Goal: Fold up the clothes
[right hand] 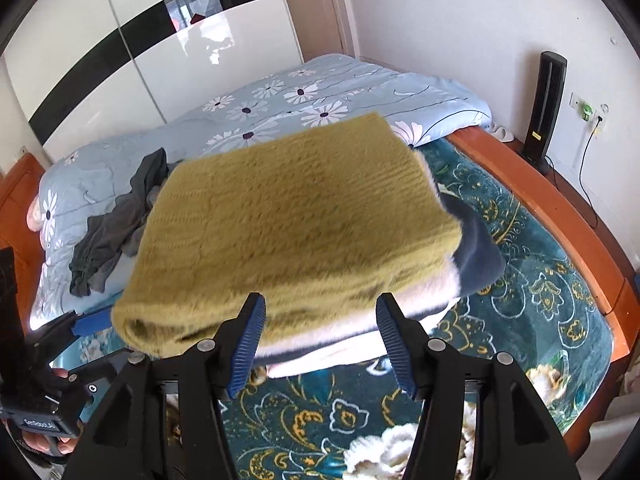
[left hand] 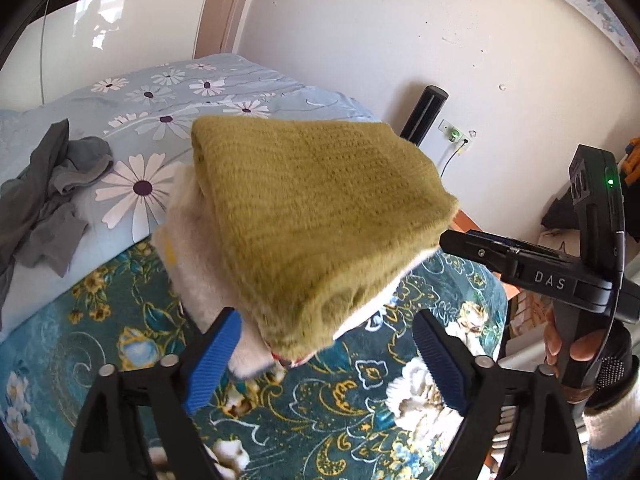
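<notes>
Olive knit sweater (right hand: 296, 232), folded atop stack, both claws (left hand: 324, 356) (right hand: 320, 340) agape, empty.

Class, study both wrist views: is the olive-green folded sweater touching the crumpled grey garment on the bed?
Cannot tell. In the left wrist view, floral quilt shows between the olive-green sweater and the grey garment; in the right wrist view the sweater overlaps it, hiding any gap.

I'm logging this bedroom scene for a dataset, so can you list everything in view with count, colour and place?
knitted garment: one, olive, folded, top of stack
stack underneath: several folded pieces, white, pink, dark blue
blanket: one, teal floral, under stack
quilt: one, pale blue, daisies, behind
loose clothes: grey heap on quilt
tower appliance: one, black, by wall
left tool: open
right tool: open
</notes>
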A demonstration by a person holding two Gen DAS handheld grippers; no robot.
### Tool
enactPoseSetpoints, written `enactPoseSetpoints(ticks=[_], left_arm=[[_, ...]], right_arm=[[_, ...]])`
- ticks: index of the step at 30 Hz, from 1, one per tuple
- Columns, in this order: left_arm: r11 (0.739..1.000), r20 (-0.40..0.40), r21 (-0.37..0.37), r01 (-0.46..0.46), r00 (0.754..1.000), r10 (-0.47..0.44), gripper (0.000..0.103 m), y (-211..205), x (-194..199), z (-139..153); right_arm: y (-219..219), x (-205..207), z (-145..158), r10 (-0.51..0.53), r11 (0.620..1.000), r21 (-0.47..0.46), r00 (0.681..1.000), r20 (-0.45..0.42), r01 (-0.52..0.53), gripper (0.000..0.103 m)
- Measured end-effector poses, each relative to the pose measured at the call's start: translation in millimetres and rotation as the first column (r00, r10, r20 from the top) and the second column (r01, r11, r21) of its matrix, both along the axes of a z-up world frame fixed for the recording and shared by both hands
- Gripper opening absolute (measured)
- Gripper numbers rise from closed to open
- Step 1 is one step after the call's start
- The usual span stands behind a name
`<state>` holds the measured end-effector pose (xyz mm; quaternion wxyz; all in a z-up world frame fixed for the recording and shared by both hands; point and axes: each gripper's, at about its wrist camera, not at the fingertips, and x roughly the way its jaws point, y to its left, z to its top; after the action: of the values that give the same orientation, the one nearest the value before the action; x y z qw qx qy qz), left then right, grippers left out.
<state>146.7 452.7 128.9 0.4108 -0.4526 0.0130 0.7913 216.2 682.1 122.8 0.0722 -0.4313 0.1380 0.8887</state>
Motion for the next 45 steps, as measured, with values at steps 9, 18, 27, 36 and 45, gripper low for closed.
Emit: enactPoseSetpoints(ticks=[9, 18, 27, 36, 45], left_arm=[[0.999, 0.041, 0.016, -0.046, 0.998, 0.045, 0.103, -10.7, 12.0, -21.1], [0.990, -0.015, -0.061, -0.125, 0.992, 0.124, 0.103, -15.1, 14.2, -39.6], [0.983, -0.079, -0.095, -0.160, 0.985, 0.153, 0.103, -19.1, 17.3, -49.5], [0.964, -0.091, -0.093, -0.248, 0.966, 0.240, 0.103, -28.5, 10.7, -51.3], [0.962, -0.076, -0.116, -0.248, 0.968, 0.241, 0.103, -25.7, 11.3, -60.5]], right_arm=[[-10.5, 11.1, -34.0, -0.049, 0.998, -0.042, 0.998, 0.029, 0.051, 0.066], [-23.2, 8.4, -41.9, -0.038, 0.999, 0.023, 0.999, 0.035, 0.037, 0.089], [-32.7, 8.8, -52.6, -0.040, 0.998, 0.055, 0.998, 0.050, 0.037, 0.103], [-34.6, 8.4, -59.0, -0.038, 0.996, 0.086, 0.998, 0.058, 0.033, 0.103], [-34.7, 7.0, -71.6, -0.025, 0.997, 0.077, 0.995, 0.098, 0.018, 0.103]])
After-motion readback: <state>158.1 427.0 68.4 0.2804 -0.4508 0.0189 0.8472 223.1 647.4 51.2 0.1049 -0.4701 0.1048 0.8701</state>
